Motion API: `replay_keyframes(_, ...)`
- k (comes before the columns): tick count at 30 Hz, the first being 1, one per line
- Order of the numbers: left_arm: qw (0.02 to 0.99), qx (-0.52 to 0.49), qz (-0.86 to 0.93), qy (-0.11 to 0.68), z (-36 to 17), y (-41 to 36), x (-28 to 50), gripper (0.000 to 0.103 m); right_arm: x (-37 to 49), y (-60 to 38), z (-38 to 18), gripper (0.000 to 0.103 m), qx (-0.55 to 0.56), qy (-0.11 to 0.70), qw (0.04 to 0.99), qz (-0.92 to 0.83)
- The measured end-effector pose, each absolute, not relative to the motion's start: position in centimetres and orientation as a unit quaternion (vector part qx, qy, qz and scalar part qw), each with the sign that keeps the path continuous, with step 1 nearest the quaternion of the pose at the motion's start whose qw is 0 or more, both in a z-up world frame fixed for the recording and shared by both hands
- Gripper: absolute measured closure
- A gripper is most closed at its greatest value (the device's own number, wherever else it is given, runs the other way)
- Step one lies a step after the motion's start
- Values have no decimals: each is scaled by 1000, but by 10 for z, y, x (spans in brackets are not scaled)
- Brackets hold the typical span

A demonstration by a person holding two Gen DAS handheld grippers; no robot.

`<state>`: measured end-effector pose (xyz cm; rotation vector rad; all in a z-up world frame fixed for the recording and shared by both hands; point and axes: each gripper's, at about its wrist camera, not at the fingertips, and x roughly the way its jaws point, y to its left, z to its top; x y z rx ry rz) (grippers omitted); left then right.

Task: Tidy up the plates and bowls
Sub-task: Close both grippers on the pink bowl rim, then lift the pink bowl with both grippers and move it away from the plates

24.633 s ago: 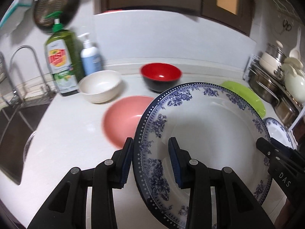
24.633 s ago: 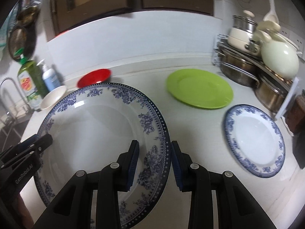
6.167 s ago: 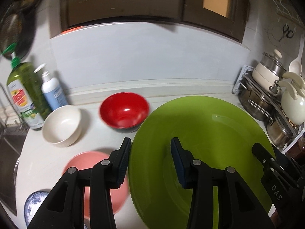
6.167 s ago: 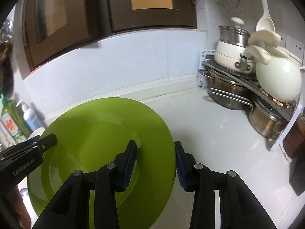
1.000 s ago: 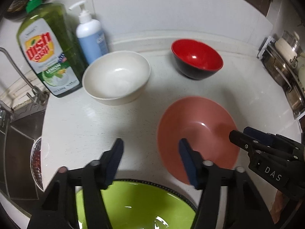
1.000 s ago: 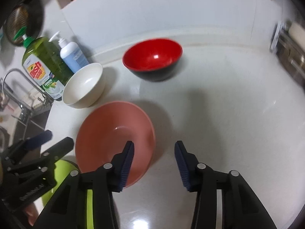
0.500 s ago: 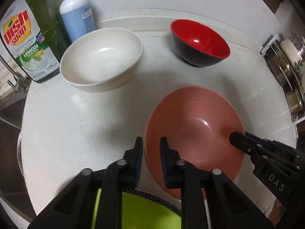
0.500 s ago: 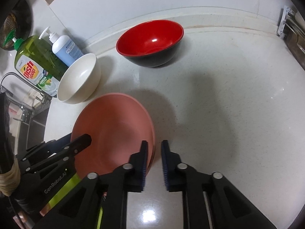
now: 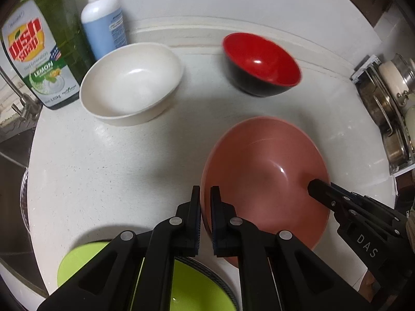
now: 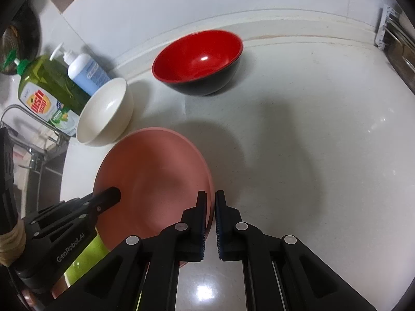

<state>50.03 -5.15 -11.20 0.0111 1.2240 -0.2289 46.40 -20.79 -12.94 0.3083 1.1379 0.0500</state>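
A pink plate (image 9: 264,176) (image 10: 155,176) lies on the white counter (image 10: 298,142). My left gripper (image 9: 205,194) has its jaws closing tight on the plate's left rim, pads pressing it; the right wrist view shows the left gripper (image 10: 114,194) at that rim. My right gripper (image 10: 211,197) is likewise closing on the right rim, and the left wrist view shows the right gripper (image 9: 319,188) there. Behind stand a white bowl (image 9: 132,77) (image 10: 103,108) and a red-and-black bowl (image 9: 259,64) (image 10: 197,59). A green plate (image 9: 77,261) rests on a blue-patterned plate (image 9: 218,282) under my left gripper.
A green dish-soap bottle (image 9: 36,51) (image 10: 44,90) and a blue pump bottle (image 9: 103,20) (image 10: 85,72) stand by the wall at the back left. A tap (image 9: 15,96) and sink are at the left. Steel pots on a rack (image 9: 389,108) line the right side.
Both grippers have come down onto the pink plate and closed, the left on its left rim and the right on its right rim. The bowls have not moved.
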Motion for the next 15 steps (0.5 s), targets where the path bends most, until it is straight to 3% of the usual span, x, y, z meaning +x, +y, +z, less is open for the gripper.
replay_keyframes(15,802,38,-160,574,-107,-139,469,94,415,-287,-112,95,164,526,834,-37)
